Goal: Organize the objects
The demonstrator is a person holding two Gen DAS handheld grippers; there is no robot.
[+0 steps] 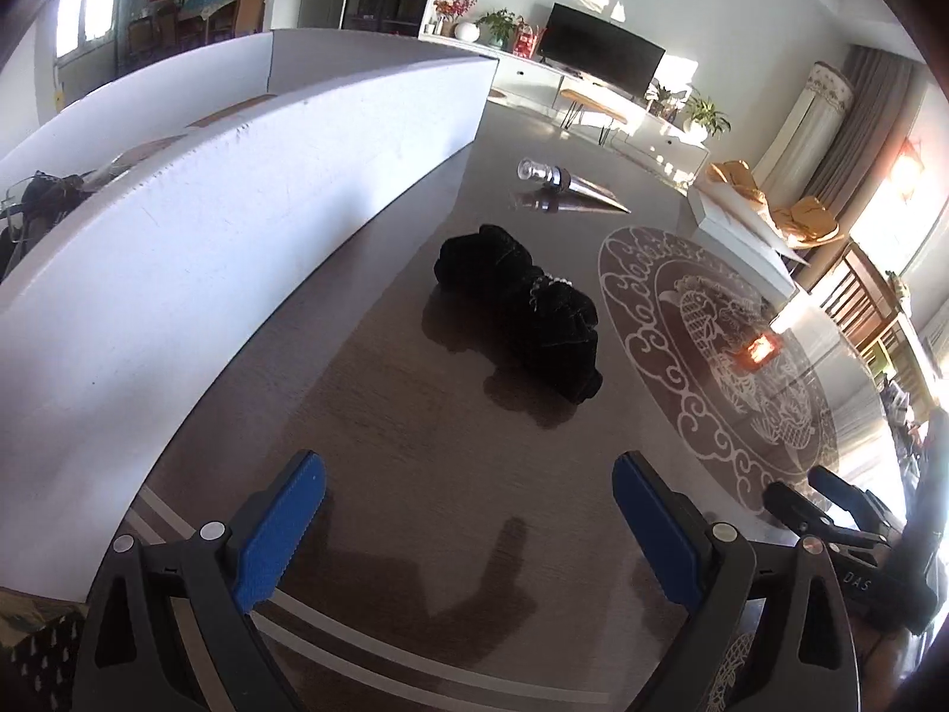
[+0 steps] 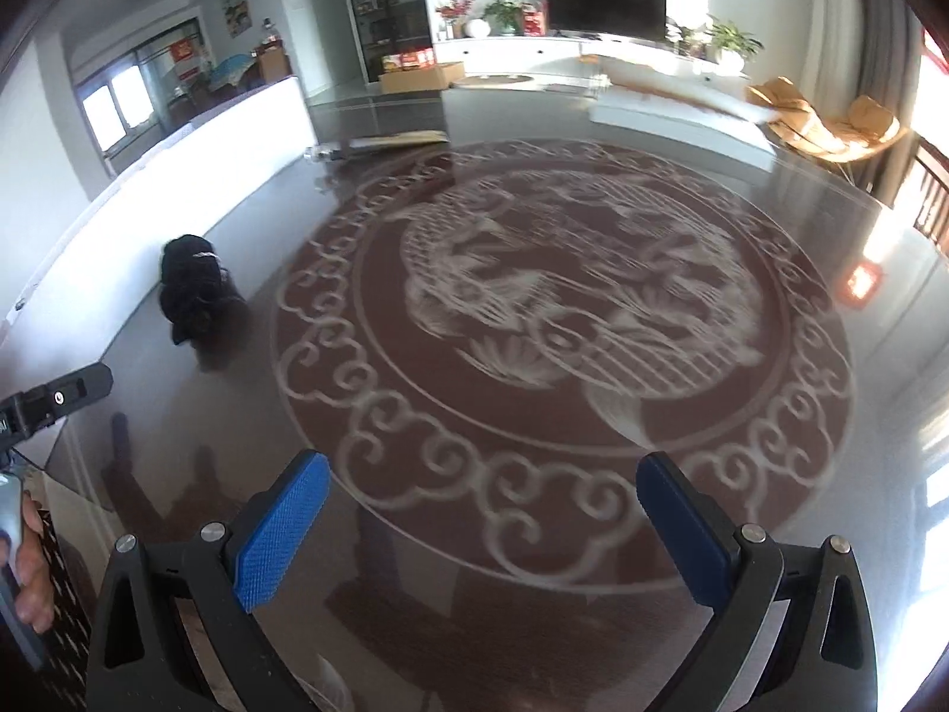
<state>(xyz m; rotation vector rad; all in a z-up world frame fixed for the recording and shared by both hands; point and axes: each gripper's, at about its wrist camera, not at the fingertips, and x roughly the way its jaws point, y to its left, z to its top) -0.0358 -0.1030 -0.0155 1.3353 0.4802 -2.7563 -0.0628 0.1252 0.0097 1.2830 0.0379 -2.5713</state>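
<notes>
Left gripper [image 1: 468,510] and right gripper [image 2: 483,516] both gape wide, empty; black scrunchie [image 1: 519,311] at twelve o'clock, white box [image 1: 237,190] wall at ten

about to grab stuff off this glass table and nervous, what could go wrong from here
The black scrunchie is soft and lies close to the white box wall; the open left gripper might pinch only a fold or bump the wall. The glass-topped stopper lies on its side on the glossy table and could roll or slide.
</notes>
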